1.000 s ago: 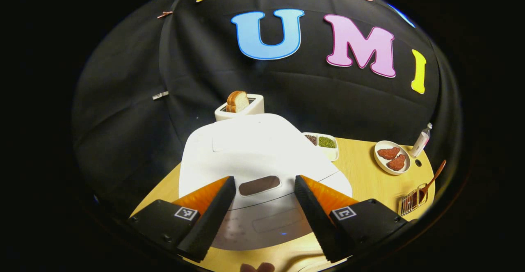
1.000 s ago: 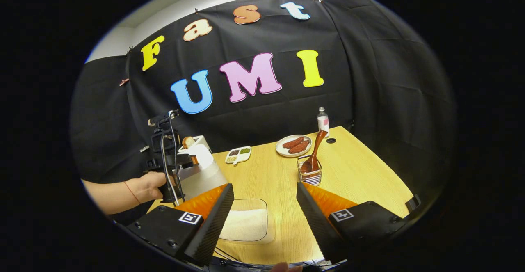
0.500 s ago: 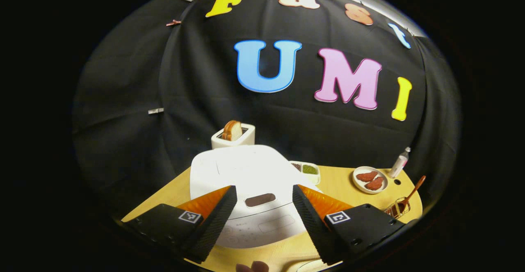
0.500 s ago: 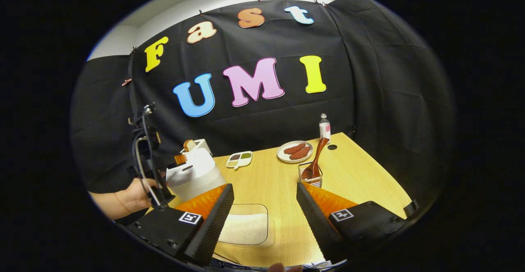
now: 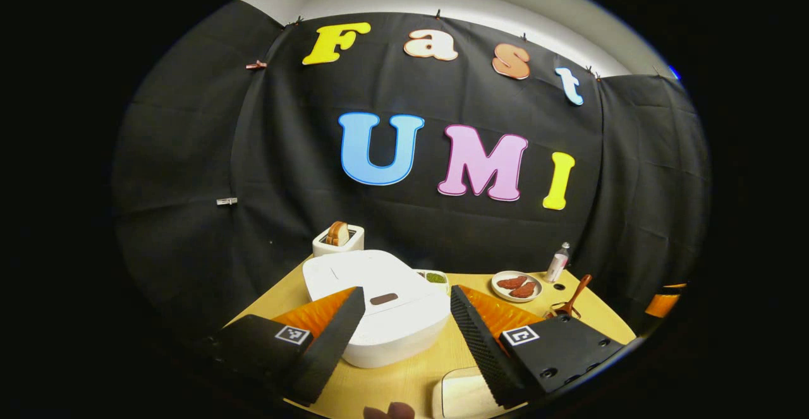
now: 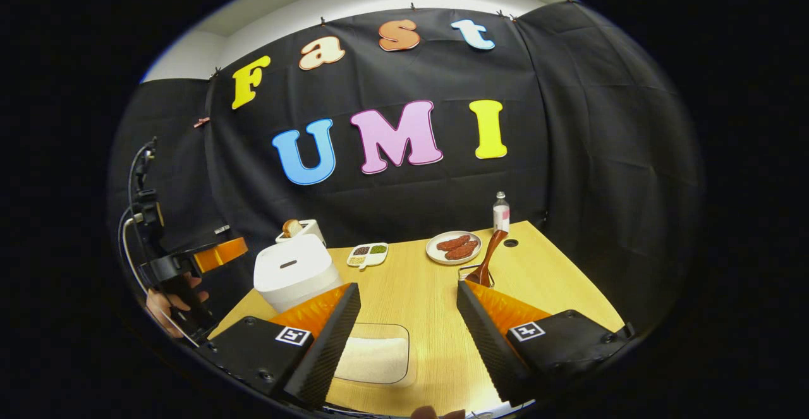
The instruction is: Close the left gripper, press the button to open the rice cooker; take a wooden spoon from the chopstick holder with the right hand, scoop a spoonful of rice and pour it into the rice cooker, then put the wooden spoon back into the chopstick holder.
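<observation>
The white rice cooker (image 5: 379, 305) stands lid down on the wooden table, its dark latch button (image 5: 383, 298) on top. My left gripper (image 5: 404, 296) is open, hanging back from the cooker with nothing between its fingers; a hand holds it at the left of the right gripper view (image 6: 218, 255). My right gripper (image 6: 407, 289) is open and empty over the table's near side. Just past its right finger the wooden spoon (image 6: 490, 258) stands in the wire chopstick holder (image 6: 468, 273), mostly hidden. A clear tray of rice (image 6: 373, 359) lies between the fingers.
Behind the cooker (image 6: 291, 273) stands a white toaster (image 6: 300, 229) with bread. A divided dish of beans (image 6: 368, 253), a plate of meat pieces (image 6: 453, 246) and a small bottle (image 6: 500, 212) line the table's back, near a cable hole (image 6: 510, 242).
My left gripper has drawn back and away from the rice cooker, staying open; the lid stays down. The right gripper has hardly moved.
</observation>
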Demonstrator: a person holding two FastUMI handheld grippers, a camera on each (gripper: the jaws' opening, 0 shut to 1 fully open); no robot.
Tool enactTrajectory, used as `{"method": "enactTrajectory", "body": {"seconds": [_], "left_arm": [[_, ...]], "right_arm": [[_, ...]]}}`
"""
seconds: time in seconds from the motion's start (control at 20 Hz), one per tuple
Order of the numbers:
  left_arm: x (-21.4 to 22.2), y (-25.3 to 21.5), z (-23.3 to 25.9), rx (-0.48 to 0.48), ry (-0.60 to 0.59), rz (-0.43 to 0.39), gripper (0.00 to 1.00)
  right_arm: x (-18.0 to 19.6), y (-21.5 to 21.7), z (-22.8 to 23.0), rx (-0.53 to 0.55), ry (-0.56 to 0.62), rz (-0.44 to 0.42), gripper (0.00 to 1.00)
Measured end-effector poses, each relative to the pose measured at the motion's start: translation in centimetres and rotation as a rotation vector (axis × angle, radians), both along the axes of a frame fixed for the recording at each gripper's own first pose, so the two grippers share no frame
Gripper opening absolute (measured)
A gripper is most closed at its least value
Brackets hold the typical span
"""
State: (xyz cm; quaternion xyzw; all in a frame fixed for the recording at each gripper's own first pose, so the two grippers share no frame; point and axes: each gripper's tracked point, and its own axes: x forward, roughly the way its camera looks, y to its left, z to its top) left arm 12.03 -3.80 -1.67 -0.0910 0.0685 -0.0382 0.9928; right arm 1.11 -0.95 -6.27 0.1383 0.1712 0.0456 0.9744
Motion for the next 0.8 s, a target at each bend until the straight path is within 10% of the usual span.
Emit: {"method": "enactTrajectory", "body": {"seconds": [0.8], "left_arm": [[-9.3,-0.4,-0.8,0.043,0.001,-0.025,0.94]], "right_arm": [[-0.7,0.3,1.7,-0.018,-0.045,0.006,0.98]]}}
